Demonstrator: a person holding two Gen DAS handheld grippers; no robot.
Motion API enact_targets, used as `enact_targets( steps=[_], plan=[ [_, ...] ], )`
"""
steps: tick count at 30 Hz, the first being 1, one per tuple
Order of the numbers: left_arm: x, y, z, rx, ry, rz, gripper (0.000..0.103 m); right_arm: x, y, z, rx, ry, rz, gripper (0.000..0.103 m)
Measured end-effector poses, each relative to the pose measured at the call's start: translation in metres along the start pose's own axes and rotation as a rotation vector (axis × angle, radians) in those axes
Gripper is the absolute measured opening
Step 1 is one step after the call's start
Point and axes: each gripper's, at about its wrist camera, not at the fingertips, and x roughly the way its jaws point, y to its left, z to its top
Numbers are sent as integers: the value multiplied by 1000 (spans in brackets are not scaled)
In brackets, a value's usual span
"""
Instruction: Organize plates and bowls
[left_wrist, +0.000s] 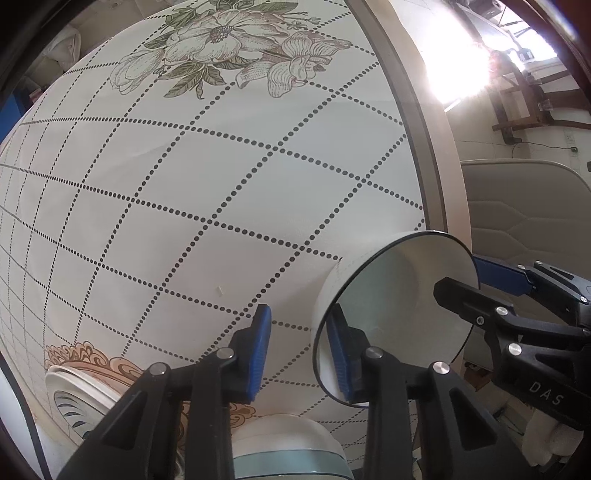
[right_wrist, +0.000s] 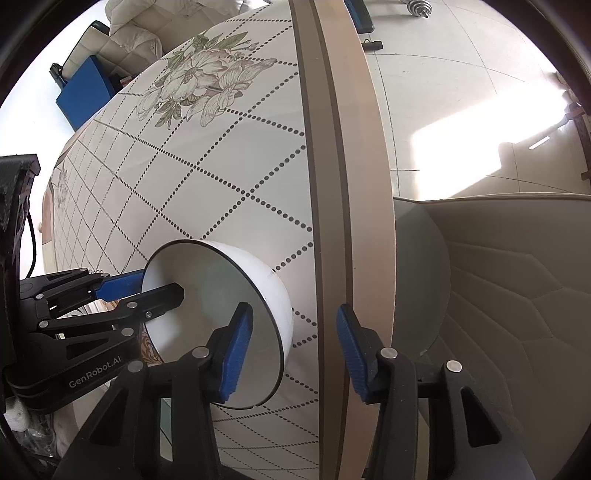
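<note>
Both tools are at the same white bowl (left_wrist: 391, 295) now, which sits upright on the dotted tablecloth (left_wrist: 207, 206), close to the table edge (right_wrist: 332, 184). The left gripper (left_wrist: 299, 332) straddles the bowl's wall: its right-hand pad (left_wrist: 341, 354) is down inside the rim, its left-hand pad (left_wrist: 260, 354) outside with cloth showing between it and the wall. The jaws stand fairly wide, nothing pinched.

Across the bowl, the right gripper (right_wrist: 291, 332) does the same. Its left-hand finger sits inside the opening, its right-hand finger well out past the wall, over the table edge. That one is wide too, with plenty of daylight.

A patterned plate (left_wrist: 74, 398) and a blue-banded bowl (left_wrist: 288, 443) lie below the left fingers, with a padded chair (right_wrist: 498, 295) off beyond the right ones.

The bowl looks like glazed ceramic: stiff, smooth, probably slippery against the ribbed pads, with some weight to it and quick to chip if knocked. The thin, dark-edged rim is the obvious hold. I'd pinch the wall squarely, one pad inside and one outside, set deep rather than on the lip. One firm grip should do; two pulling apart could tip it towards that edge.
</note>
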Motion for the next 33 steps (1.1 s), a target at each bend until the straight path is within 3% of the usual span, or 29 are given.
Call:
enact_targets(
  steps=[3,5,7,22,33],
  plan=[
    [-7,12,-4,3,0,-16,19,0,-3,0,12,5,30,31],
    [-9,9,-7,12,-3,-29,11,2,-3,-1,11,14,41,14],
    [-9,5,-8,25,-5,-21,7,3,-3,-2,9,19,48,11],
    [-19,1,-7,24,-36,6,5,4,5,-5,32,33,74,9],
    [-46,5,-14,30,-75,-3,5,-26,25,-2,3,11,73,9]
  ],
)
